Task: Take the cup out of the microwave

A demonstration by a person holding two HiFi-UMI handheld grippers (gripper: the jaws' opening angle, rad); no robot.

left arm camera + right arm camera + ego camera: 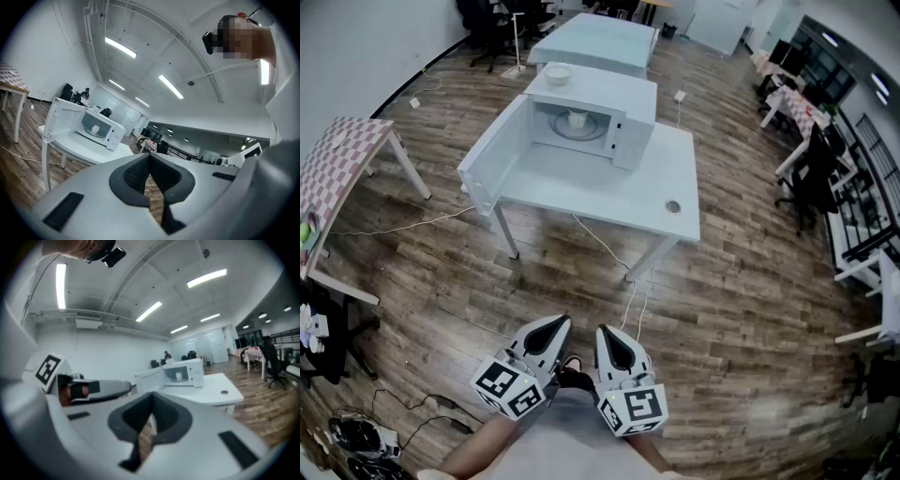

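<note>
**Left gripper (555,324), right gripper (606,331): jaws pressed together, empty; cup (577,119) in microwave (634,131)**

Both grippers sit side by side at bottom centre of the head view, tips pointing up-frame, nothing between either pair of jaws. Cup stands upright inside the microwave, upper centre of frame, well apart from both. Door (492,165) swung open to the left. Microwave sits on a white table (609,202); bowl (558,73) on its top.
</note>
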